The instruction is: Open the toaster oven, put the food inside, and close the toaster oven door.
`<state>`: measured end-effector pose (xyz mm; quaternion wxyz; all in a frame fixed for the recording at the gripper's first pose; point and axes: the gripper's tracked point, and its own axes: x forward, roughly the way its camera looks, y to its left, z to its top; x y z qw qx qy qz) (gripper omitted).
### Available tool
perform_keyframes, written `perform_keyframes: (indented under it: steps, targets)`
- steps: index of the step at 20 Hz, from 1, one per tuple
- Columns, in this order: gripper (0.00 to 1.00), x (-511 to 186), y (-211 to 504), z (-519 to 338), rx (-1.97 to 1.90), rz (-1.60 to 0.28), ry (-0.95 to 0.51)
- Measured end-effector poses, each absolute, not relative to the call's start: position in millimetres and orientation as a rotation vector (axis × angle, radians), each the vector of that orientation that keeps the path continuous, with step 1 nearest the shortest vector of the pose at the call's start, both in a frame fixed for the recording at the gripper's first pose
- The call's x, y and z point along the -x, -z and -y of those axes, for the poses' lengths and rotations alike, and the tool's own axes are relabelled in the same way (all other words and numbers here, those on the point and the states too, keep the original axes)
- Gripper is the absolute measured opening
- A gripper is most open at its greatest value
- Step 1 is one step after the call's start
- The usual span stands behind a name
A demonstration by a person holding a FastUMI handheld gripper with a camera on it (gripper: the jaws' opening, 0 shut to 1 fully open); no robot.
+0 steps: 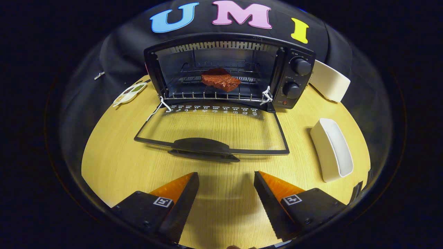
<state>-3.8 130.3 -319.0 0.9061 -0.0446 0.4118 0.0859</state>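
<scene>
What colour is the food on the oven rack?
Reddish-brown food, on the rack inside the open toaster oven; gripper view shows it best, beyond the open gripper.

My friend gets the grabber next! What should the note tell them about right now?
Gripper: open, holding nothing, above the bare table, just short of the door handle.
Oven: open, door folded flat onto the table toward the fingers.
Food: already on the rack inside.
Done: oven opened, food in.
Left: get under the handle, swing the door up and shut.
Nearby: a white dish beside the door, another beside the oven, a small dish on the other side.
</scene>
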Motion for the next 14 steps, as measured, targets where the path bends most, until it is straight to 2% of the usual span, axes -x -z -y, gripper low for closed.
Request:
perform_keyframes:
  steps: [9, 14]
  targets:
    - [0.99, -18.7, 327.5, -144.8, 0.099, -0.865, -0.203]
    - [0.98, -22.5, 309.6, -145.5, 0.179, -0.791, -0.253]
